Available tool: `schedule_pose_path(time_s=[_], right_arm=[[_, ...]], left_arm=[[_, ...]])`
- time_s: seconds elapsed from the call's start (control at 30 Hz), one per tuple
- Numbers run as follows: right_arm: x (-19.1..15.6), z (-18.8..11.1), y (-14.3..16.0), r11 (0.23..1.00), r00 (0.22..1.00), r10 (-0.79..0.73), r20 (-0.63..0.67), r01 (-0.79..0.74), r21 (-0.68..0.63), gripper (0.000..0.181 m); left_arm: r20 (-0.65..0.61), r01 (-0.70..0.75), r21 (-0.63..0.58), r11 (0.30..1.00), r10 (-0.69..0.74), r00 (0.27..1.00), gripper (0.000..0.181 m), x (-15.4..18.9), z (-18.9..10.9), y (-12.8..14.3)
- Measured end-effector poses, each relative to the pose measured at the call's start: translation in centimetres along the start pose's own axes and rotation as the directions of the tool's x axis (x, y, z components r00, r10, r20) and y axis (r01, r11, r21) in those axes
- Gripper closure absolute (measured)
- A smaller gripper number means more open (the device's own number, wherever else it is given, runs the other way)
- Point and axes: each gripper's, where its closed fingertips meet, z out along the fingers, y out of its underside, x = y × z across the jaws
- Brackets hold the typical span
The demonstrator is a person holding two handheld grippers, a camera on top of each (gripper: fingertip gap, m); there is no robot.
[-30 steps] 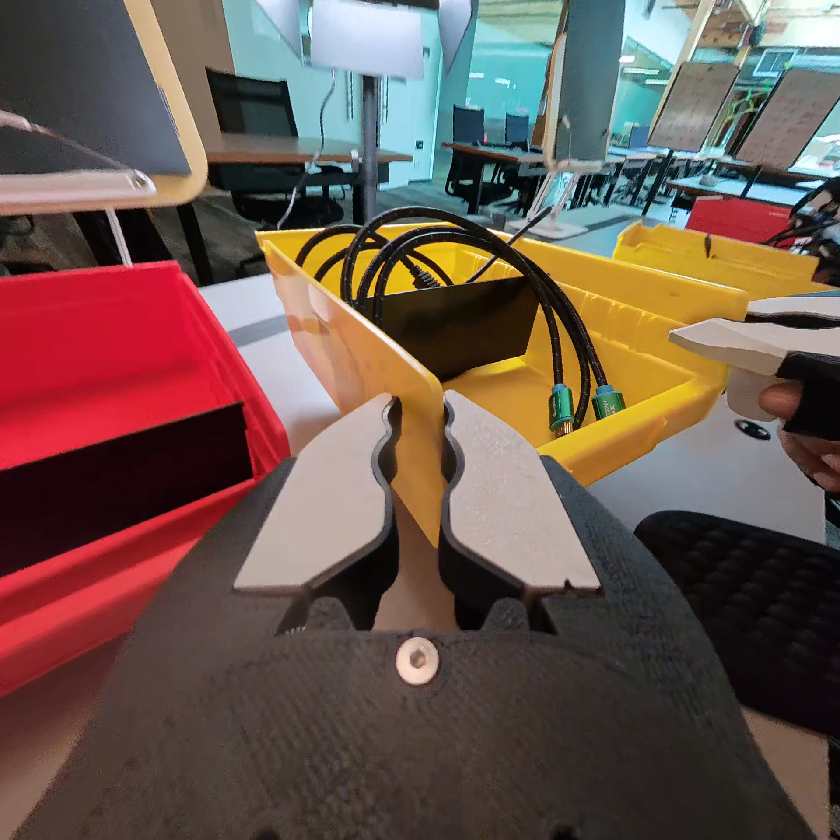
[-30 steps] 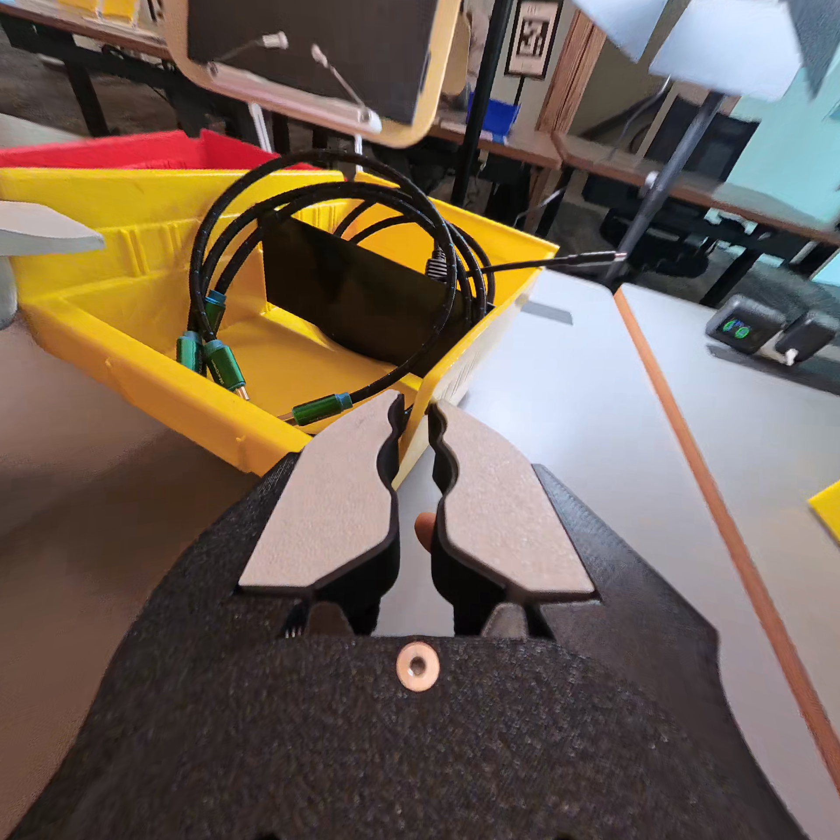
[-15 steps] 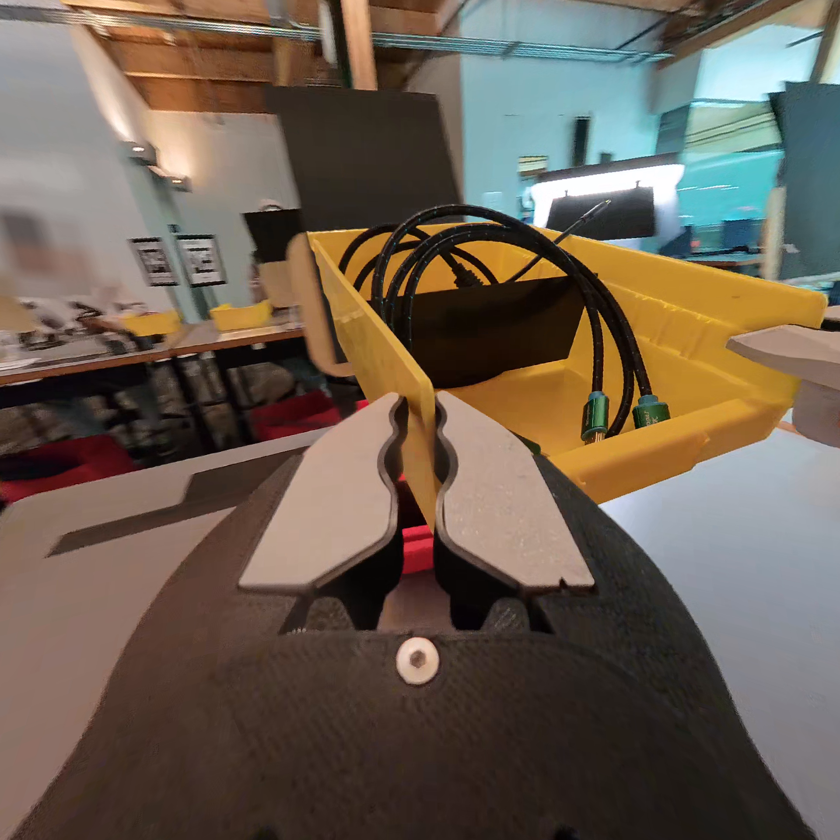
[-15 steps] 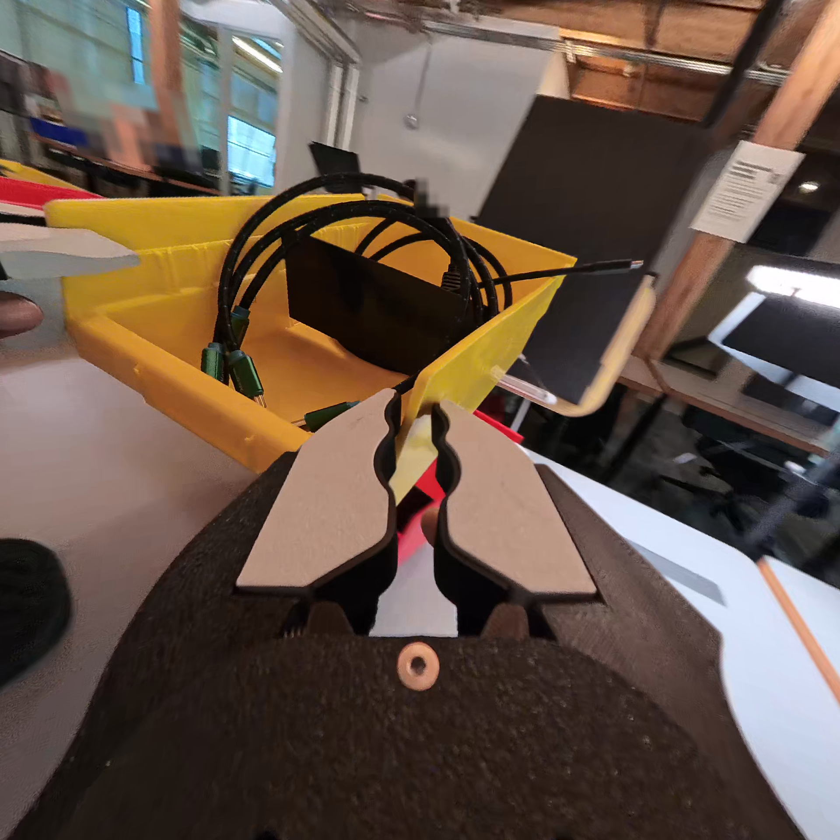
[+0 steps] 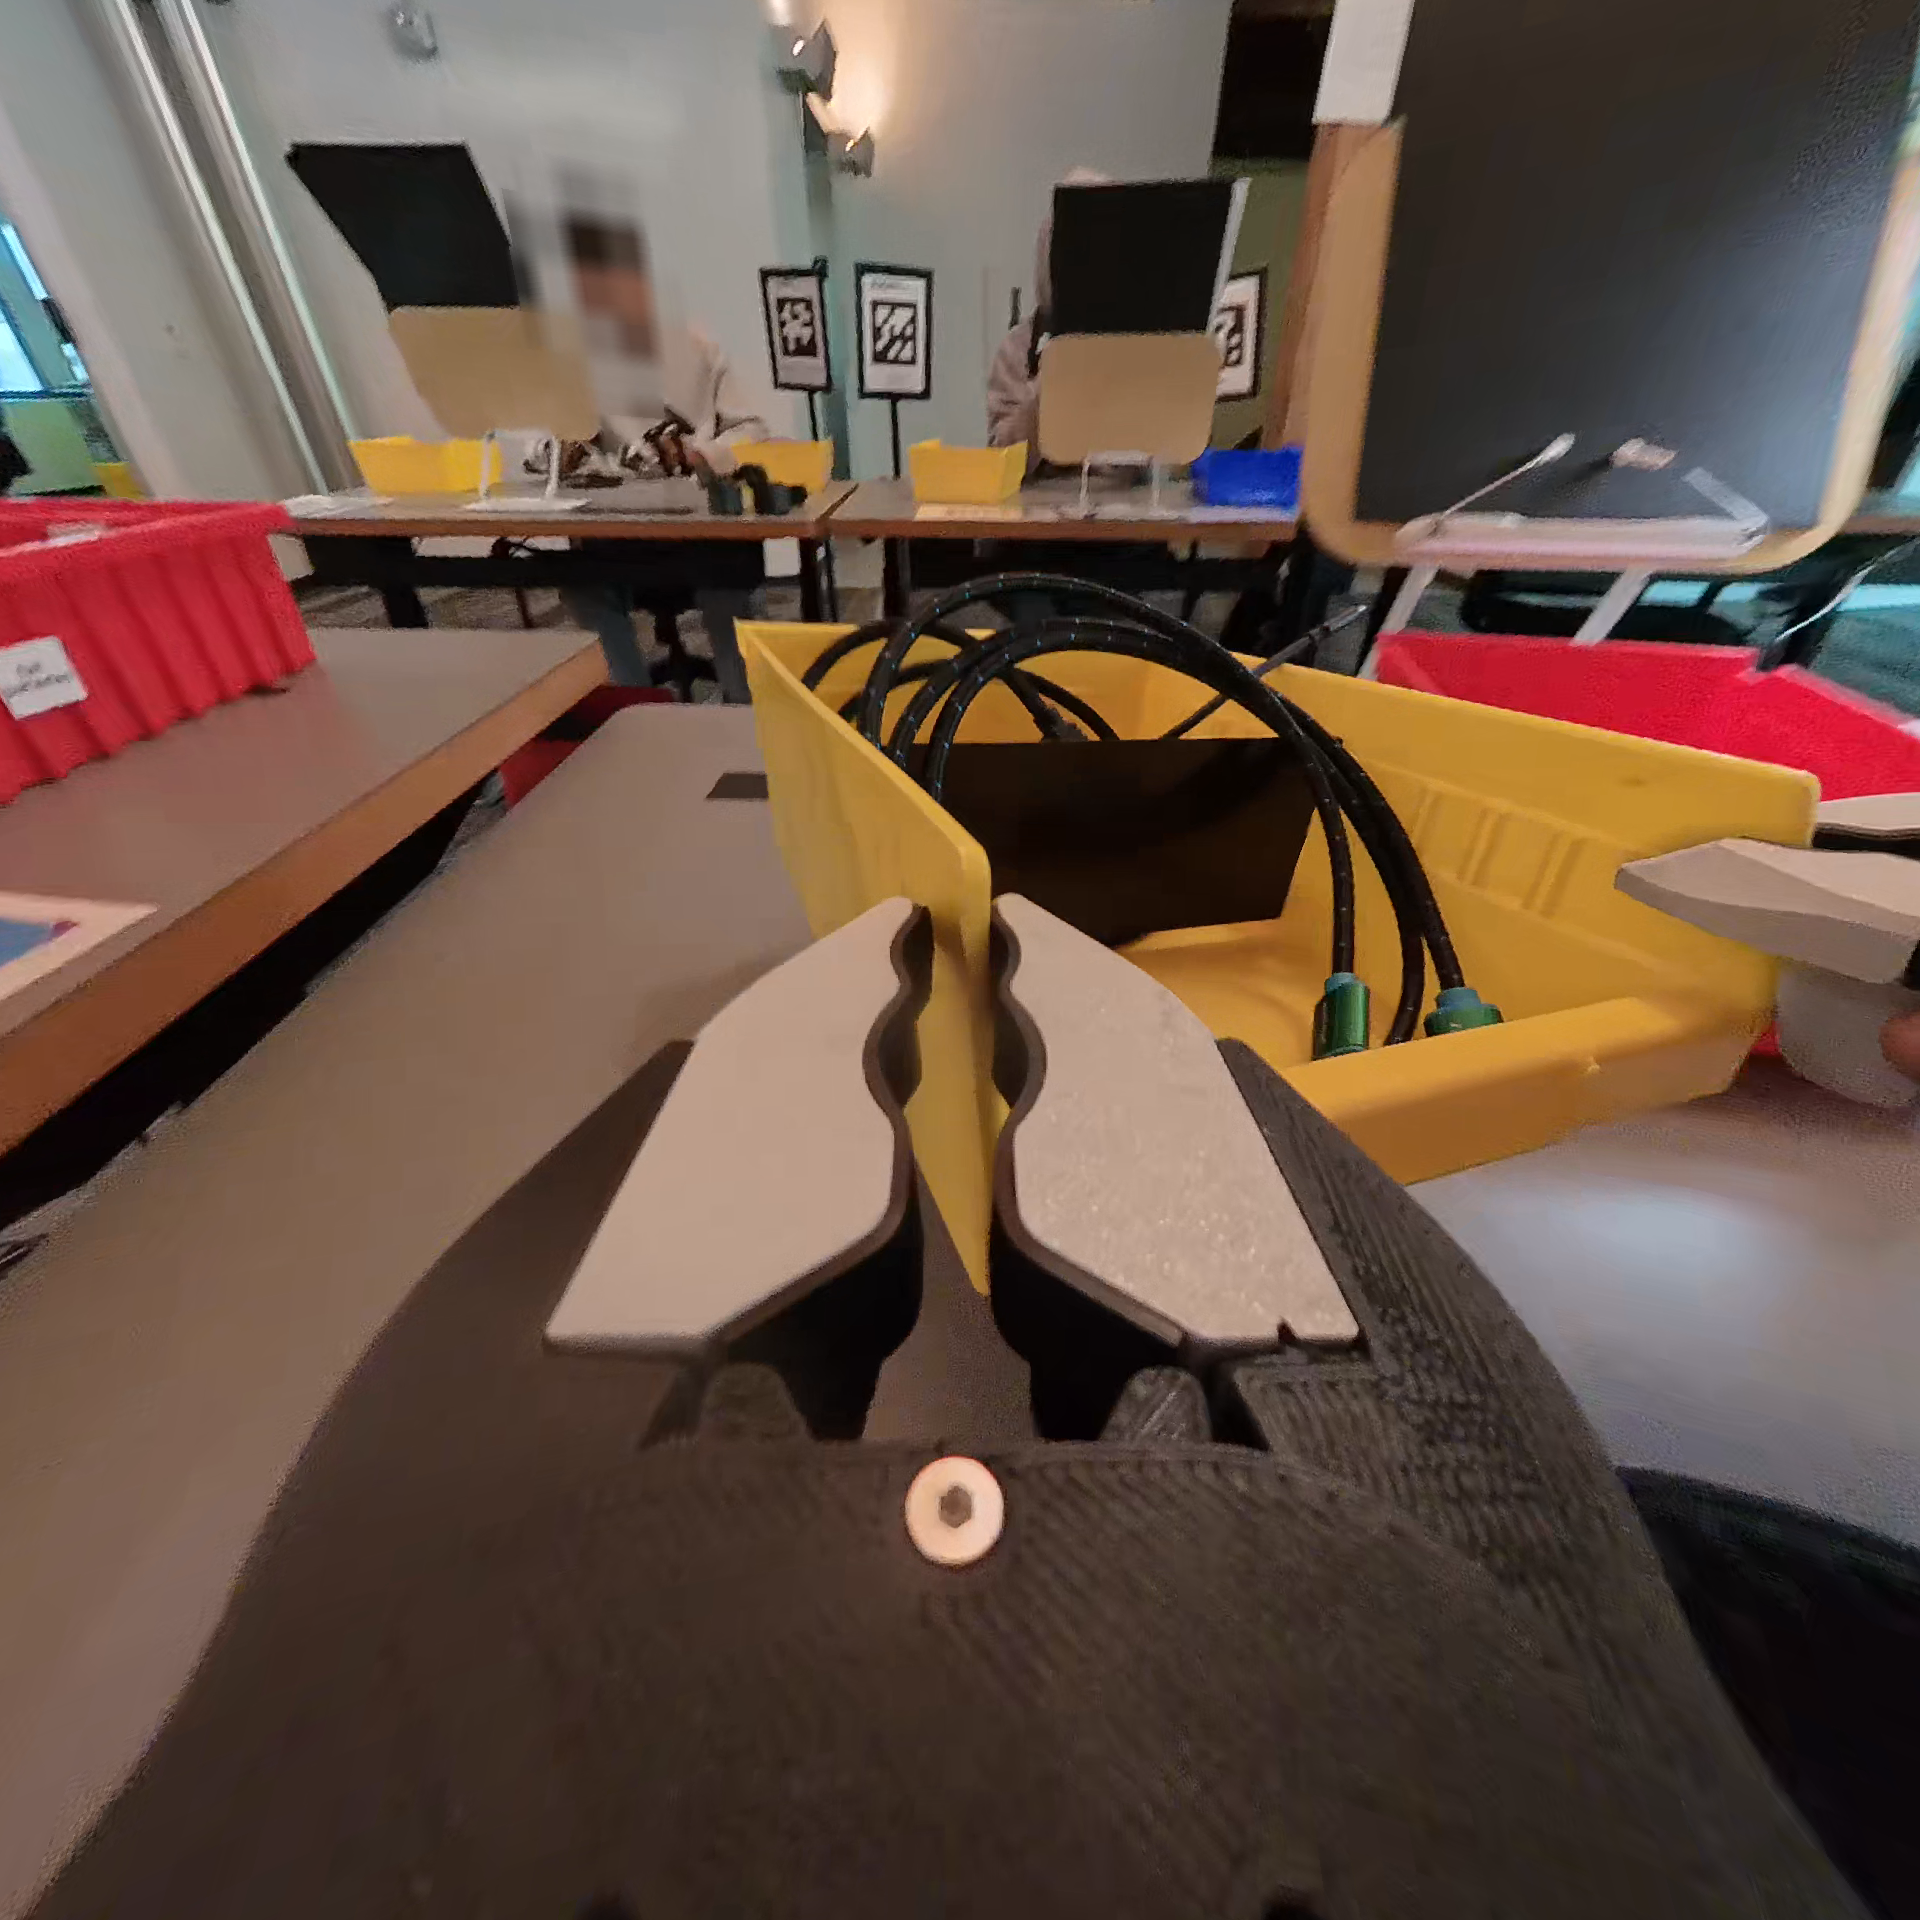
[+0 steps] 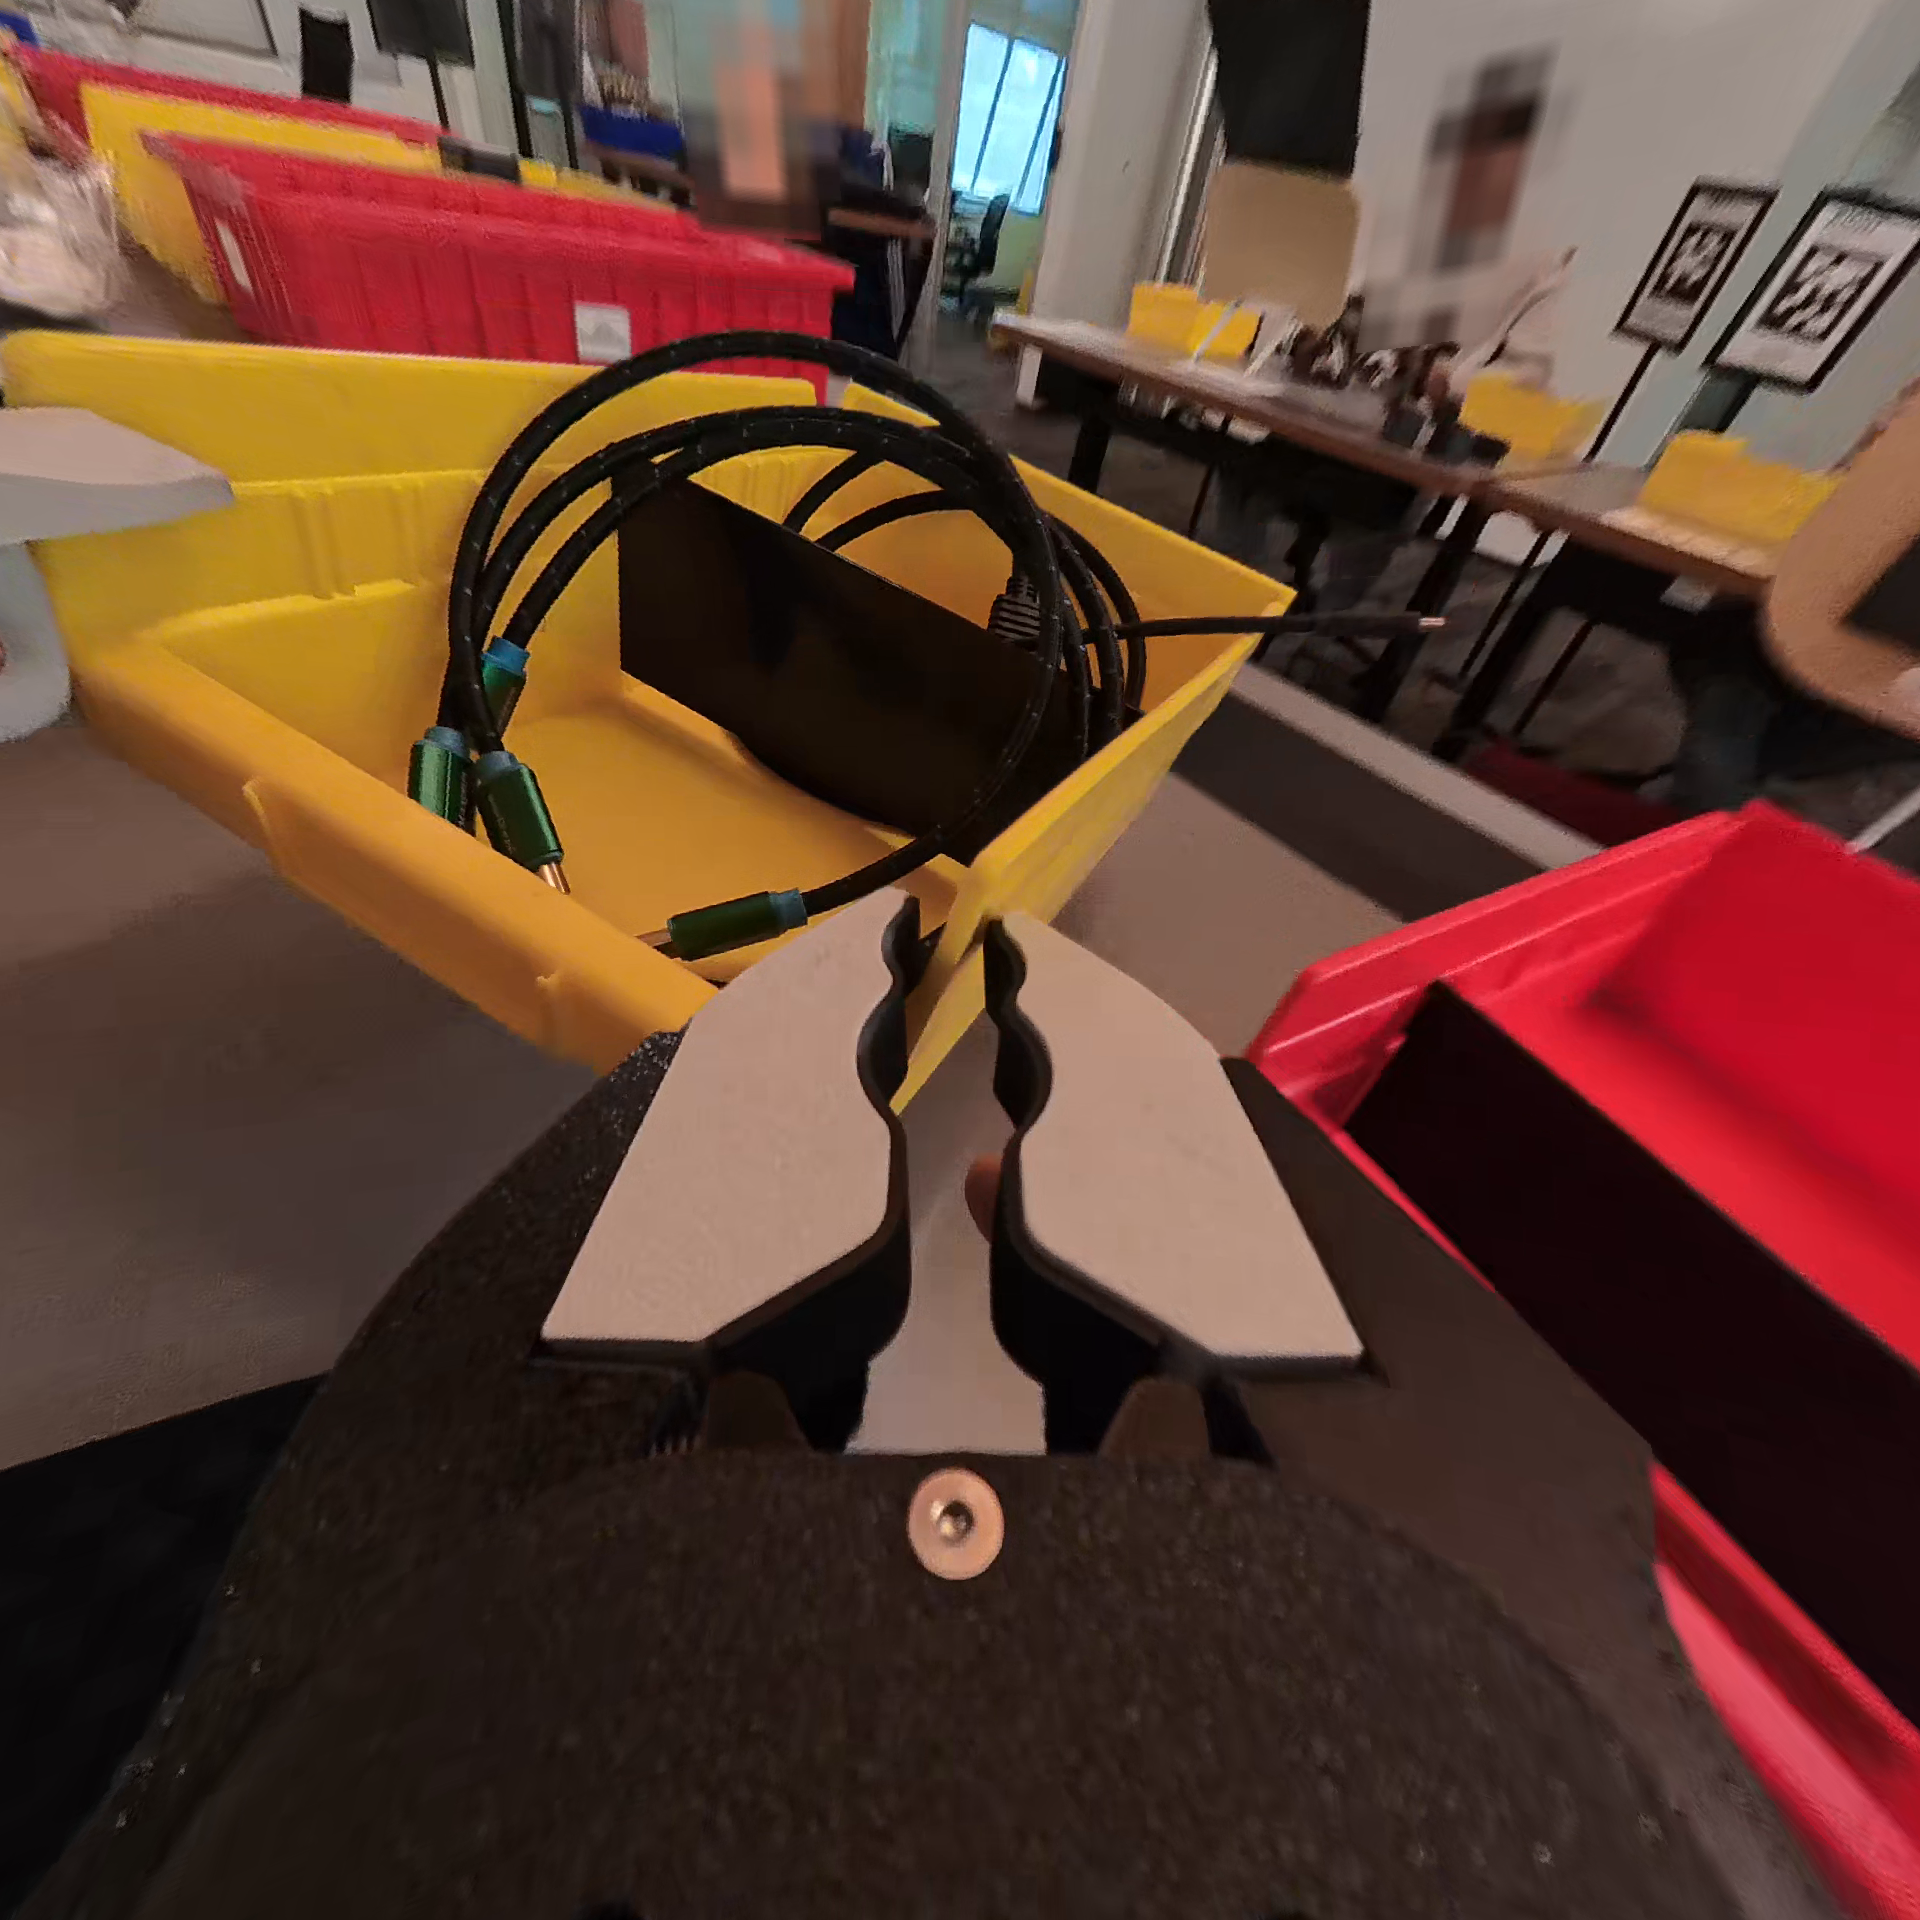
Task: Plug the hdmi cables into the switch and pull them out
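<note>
Now, left wrist: left gripper (image 5: 956, 925) pinches yellow bin (image 5: 1538, 831) wall, hdmi cables (image 5: 1340, 821) coiled inside over black divider (image 5: 1122, 831) | right wrist: right gripper (image 6: 951, 935) clamps bin's opposite corner, green plugs (image 6: 488, 790) hanging inside, red bin (image 6: 1621, 1039) alongside.

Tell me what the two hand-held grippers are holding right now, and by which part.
Both hold the yellow bin: the left hand-held gripper pinches one side wall's front edge, the right hand-held gripper the opposite wall's.

Bright indoor light; background motion-blurred; wide-angle edge distortion.
</note>
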Motion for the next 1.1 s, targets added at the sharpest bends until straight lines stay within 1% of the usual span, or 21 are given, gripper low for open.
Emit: schedule_pose_path(time_s=[0.07,0.1,0.2,0.27,0.3,0.33,0.4,0.47,0.5,0.57,0.6,0.63,0.7,0.77,0.8,0.83,0.87,0.9,0.93,1.0,1.1], right_arm=[[-0.6,1.4,2.2,0.999,1.0,0.012,0.017,-0.011,-0.05,0.169],[-0.5,1.8,2.5,1.0,1.0,0.004,0.007,-0.003,-0.03,0.17],[0.4,2.6,3.2,0.999,0.999,-0.023,-0.023,0.023,-0.028,0.17],[1.5,3.4,4.6,0.994,0.999,-0.034,0.004,0.035,-0.102,0.169],[1.8,3.7,5.6,0.986,0.999,-0.017,0.048,0.024,-0.167,0.164],[1.9,3.5,6.2,0.976,0.996,0.018,0.093,0.003,-0.218,0.153],[2.3,2.1,6.0,0.971,0.987,0.022,0.157,0.016,-0.239,0.144],[3.9,0.1,5.7,0.963,0.986,-0.047,0.16,0.088,-0.256,0.139],[4.8,-0.9,5.9,0.948,0.983,-0.088,0.164,0.133,-0.29,0.139],[6.8,-2.3,7.4,0.881,0.963,-0.191,0.188,0.253,-0.401,0.139],[7.9,-2.6,8.4,0.826,0.948,-0.248,0.2,0.315,-0.468,0.138],[9.0,-2.8,9.5,0.763,0.929,-0.302,0.214,0.37,-0.531,0.136],[10.5,-2.4,11.4,0.654,0.895,-0.374,0.244,0.441,-0.614,0.125],[10.9,-1.5,13.1,0.595,0.876,-0.39,0.282,0.474,-0.649,0.125],[10.9,-1.1,14.1,0.569,0.876,-0.377,0.3,0.475,-0.671,0.127],[11.2,-1.0,14.9,0.546,0.873,-0.379,0.306,0.478,-0.688,0.135],[11.8,-0.9,15.1,0.54,0.865,-0.412,0.288,0.486,-0.687,0.147],[12.0,-1.1,15.0,0.552,0.863,-0.418,0.285,0.49,-0.675,0.149],[12.1,-1.8,15.1,0.548,0.869,-0.399,0.293,0.482,-0.684,0.148],[12.4,-3.5,15.2,0.56,0.868,-0.393,0.304,0.488,-0.669,0.148],[13.3,-7.4,16.1,0.541,0.857,-0.413,0.309,0.504,-0.673,0.149]], left_arm=[[0.026,0.0,-0.039,0.999,0.001,1.0,0.173,-0.9,0.7,2.5],[0.028,0.004,-0.038,0.999,-0.003,1.0,0.173,-1.1,0.9,3.4],[0.015,0.034,-0.018,0.999,-0.033,0.999,0.172,-0.8,1.8,4.5],[-0.018,0.02,-0.088,0.996,-0.021,1.0,0.17,-0.1,3.2,5.5],[-0.059,0.005,-0.154,0.988,-0.014,0.998,0.169,0.3,3.8,6.5],[-0.109,-0.008,-0.207,0.978,-0.015,0.994,0.167,0.8,4.3,7.2],[-0.168,-0.015,-0.178,0.984,-0.016,0.986,0.165,1.2,4.4,6.2],[-0.152,-0.09,-0.129,0.988,0.07,0.986,0.159,0.7,3.9,4.0],[-0.174,-0.148,-0.117,0.982,0.126,0.977,0.158,1.1,3.7,3.0],[-0.303,-0.273,-0.121,0.954,0.226,0.926,0.159,4.0,3.5,1.7],[-0.386,-0.342,-0.155,0.927,0.262,0.884,0.16,5.8,3.6,2.0],[-0.466,-0.411,-0.219,0.885,0.275,0.841,0.156,7.5,3.8,3.0],[-0.577,-0.545,-0.364,0.755,0.276,0.769,0.149,9.9,4.6,6.1],[-0.63,-0.679,-0.384,0.625,0.36,0.688,0.142,11.0,6.2,8.6],[-0.666,-0.731,-0.403,0.55,0.371,0.647,0.141,11.3,6.7,10.2],[-0.702,-0.764,-0.431,0.48,0.354,0.618,0.139,11.6,7.0,11.7],[-0.723,-0.783,-0.445,0.434,0.343,0.6,0.137,11.7,7.5,12.8],[-0.74,-0.795,-0.445,0.411,0.33,0.585,0.136,12.0,7.9,13.6],[-0.765,-0.798,-0.447,0.404,0.291,0.575,0.144,12.5,7.9,14.1],[-0.793,-0.808,-0.419,0.415,0.267,0.548,0.15,13.3,8.2,14.3],[-0.799,-0.823,-0.385,0.418,0.294,0.524,0.153,13.8,8.8,14.3]])
